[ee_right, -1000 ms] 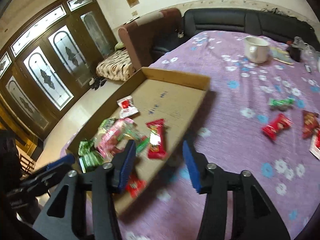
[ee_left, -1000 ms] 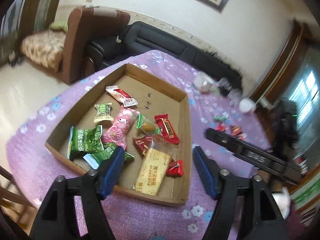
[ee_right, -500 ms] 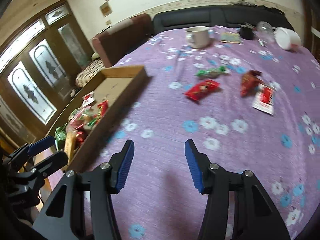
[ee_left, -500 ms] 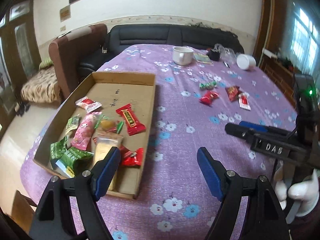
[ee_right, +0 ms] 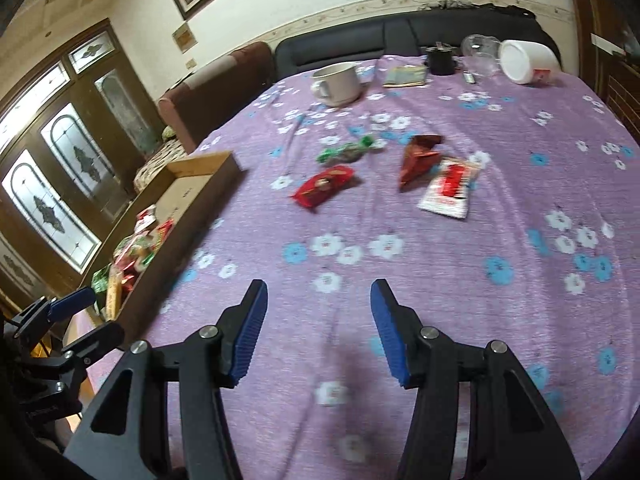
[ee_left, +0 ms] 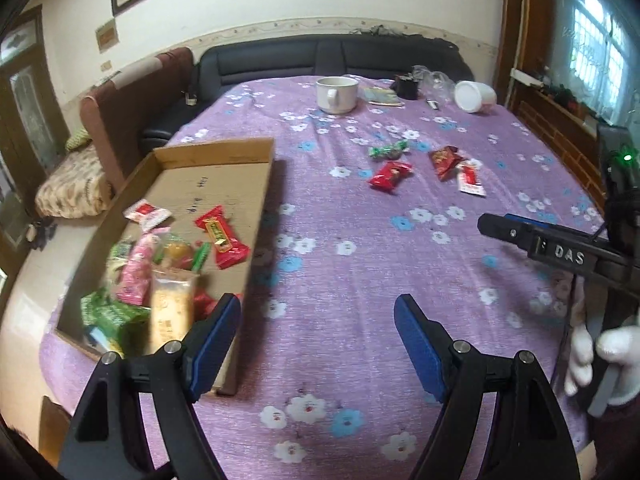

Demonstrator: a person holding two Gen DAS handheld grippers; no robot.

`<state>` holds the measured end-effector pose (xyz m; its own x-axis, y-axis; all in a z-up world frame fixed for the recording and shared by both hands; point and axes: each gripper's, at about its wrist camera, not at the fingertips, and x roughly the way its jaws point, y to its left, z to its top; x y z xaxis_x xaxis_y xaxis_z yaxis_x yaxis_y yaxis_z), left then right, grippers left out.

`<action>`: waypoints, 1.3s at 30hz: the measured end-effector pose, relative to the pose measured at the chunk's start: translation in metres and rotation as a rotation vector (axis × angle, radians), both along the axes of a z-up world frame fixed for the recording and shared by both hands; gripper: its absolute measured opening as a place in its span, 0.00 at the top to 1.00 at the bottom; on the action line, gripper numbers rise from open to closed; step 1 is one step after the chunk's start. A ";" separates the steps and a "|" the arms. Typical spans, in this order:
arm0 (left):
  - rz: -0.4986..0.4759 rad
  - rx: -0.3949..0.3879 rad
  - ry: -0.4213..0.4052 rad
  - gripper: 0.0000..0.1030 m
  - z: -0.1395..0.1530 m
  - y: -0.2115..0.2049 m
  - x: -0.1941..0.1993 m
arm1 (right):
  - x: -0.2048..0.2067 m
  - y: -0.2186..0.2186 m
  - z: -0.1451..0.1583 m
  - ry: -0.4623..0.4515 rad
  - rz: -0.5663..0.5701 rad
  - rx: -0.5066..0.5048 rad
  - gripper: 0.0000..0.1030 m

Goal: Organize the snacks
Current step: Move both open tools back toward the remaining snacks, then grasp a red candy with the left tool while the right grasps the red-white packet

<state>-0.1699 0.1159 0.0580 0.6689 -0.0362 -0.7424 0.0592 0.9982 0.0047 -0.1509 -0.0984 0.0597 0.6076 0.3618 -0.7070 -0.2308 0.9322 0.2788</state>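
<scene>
Both grippers, left [ee_left: 318, 322] and right [ee_right: 318, 312], hover over the purple table [ee_left: 360, 280], jaws spread and empty. Most snacks [ee_left: 160, 276] fill the cardboard tray [ee_left: 216, 152]; four loose packets [ee_right: 324, 186] lie mid-table, near a white mug [ee_right: 336, 82].

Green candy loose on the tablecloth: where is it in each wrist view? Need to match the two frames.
Left wrist: green candy sits upper centre right, just above and left of the red snack packet.
Right wrist: green candy sits upper centre, above the same red snack packet, left of the dark red pouch.
Shared landmark: the white mug stands beyond the candy in both views.
</scene>
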 end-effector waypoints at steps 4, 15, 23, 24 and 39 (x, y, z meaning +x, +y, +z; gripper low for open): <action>-0.057 -0.076 0.009 0.23 0.000 -0.005 0.002 | 0.009 -0.031 0.000 -0.002 -0.070 -0.030 0.46; -0.180 -0.188 0.009 0.23 0.004 -0.029 0.052 | 0.091 -0.061 -0.007 0.028 -0.230 -0.098 0.38; -0.234 -0.049 0.030 0.23 -0.005 -0.057 0.130 | 0.125 -0.041 -0.028 0.049 -0.240 -0.222 0.39; -0.232 -0.042 0.036 0.23 -0.008 -0.059 0.137 | 0.126 -0.040 -0.028 0.047 -0.230 -0.223 0.39; -0.306 0.008 0.113 0.58 -0.057 -0.095 0.200 | 0.125 -0.050 -0.025 0.039 -0.200 -0.248 0.80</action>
